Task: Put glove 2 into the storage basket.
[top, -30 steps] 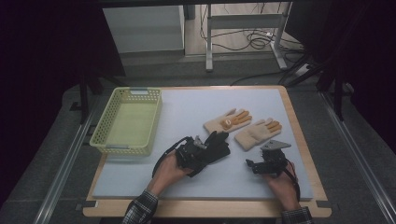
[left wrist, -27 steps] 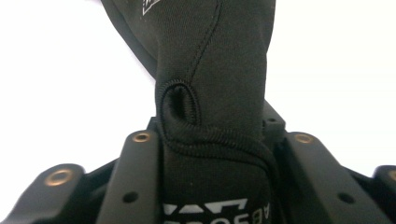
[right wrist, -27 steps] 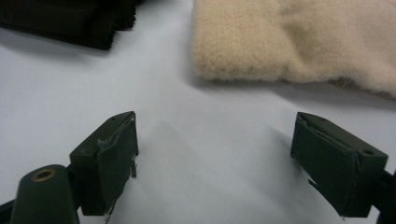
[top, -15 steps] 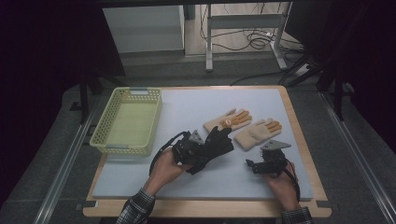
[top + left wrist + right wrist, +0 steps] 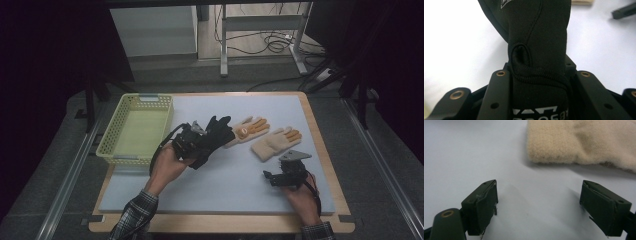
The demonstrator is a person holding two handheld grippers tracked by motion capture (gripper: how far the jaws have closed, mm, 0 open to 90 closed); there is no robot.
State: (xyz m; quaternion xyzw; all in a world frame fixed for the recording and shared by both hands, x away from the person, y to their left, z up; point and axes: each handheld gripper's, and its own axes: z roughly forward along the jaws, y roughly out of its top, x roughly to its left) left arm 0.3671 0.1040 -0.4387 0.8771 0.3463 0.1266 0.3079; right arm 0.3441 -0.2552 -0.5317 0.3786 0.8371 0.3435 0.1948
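Observation:
A black glove (image 5: 216, 136) hangs from my left gripper (image 5: 194, 144), lifted just above the mat right of the basket. In the left gripper view the jaws are shut on the black glove (image 5: 537, 37) at its cuff, left gripper (image 5: 537, 77). Two beige gloves lie on the white mat (image 5: 225, 190): one with orange fingertips (image 5: 248, 128), the other (image 5: 274, 143) to its right. My right gripper (image 5: 281, 174) rests on the mat just in front of that second glove. In the right gripper view it (image 5: 539, 202) stands open, with the beige glove's cuff (image 5: 584, 142) ahead of it.
A yellow-green basket (image 5: 116, 156) stands at the left of the mat, close to my left gripper. The mat lies on a wooden board (image 5: 320, 135) with dark floor around it. Table legs and cables (image 5: 272, 45) sit beyond the far edge.
My left gripper has moved left and away from me, toward the basket, carrying the black glove. The right gripper has stayed where it was.

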